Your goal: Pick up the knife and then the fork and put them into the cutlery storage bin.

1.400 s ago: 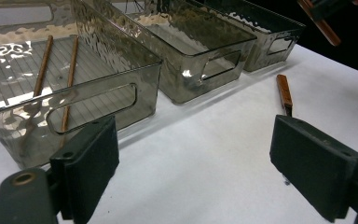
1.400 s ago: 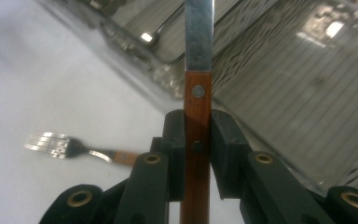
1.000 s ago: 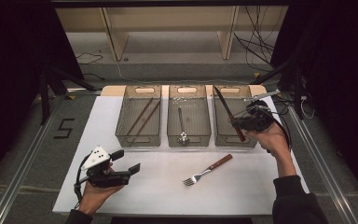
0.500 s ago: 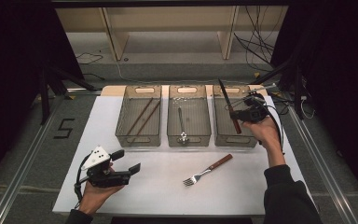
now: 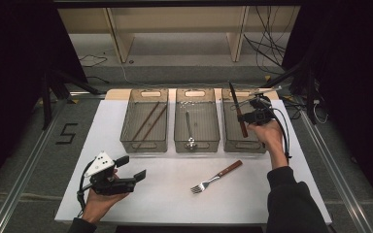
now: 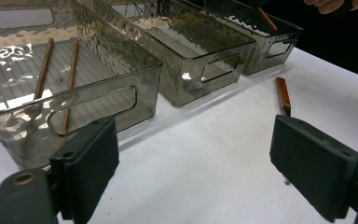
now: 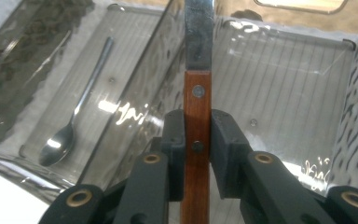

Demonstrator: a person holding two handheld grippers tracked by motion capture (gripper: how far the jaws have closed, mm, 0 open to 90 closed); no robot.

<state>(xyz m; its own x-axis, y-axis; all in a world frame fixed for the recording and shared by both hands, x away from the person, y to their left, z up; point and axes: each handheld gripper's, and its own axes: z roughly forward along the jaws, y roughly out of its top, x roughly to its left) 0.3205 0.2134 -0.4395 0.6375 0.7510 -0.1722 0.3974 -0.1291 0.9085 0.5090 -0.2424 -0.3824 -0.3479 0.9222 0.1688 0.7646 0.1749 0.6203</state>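
My right gripper (image 5: 246, 118) is shut on the wooden handle of a knife (image 5: 238, 112), held over the right-hand clear bin (image 5: 243, 146). In the right gripper view the pads clamp the brown handle (image 7: 197, 116), the steel blade points away, and the bin's ribbed floor lies below. A fork (image 5: 217, 176) with a wooden handle lies on the white mat in front of the bins. My left gripper (image 5: 132, 167) rests open at the front left, held in a hand, nothing between its jaws (image 6: 193, 158). The fork's handle (image 6: 283, 94) lies just beyond the right jaw in the left gripper view.
Three clear bins stand in a row at the back of the white mat (image 5: 165, 194). The left bin (image 5: 144, 144) holds two brown chopsticks (image 5: 148, 121). The middle bin (image 5: 196, 144) holds a spoon (image 5: 189, 131). Cables trail at the right rear.
The right hand has carried the knife a little to the left and farther back over the right bin, and the knife stands steeper. The left gripper has stayed put.
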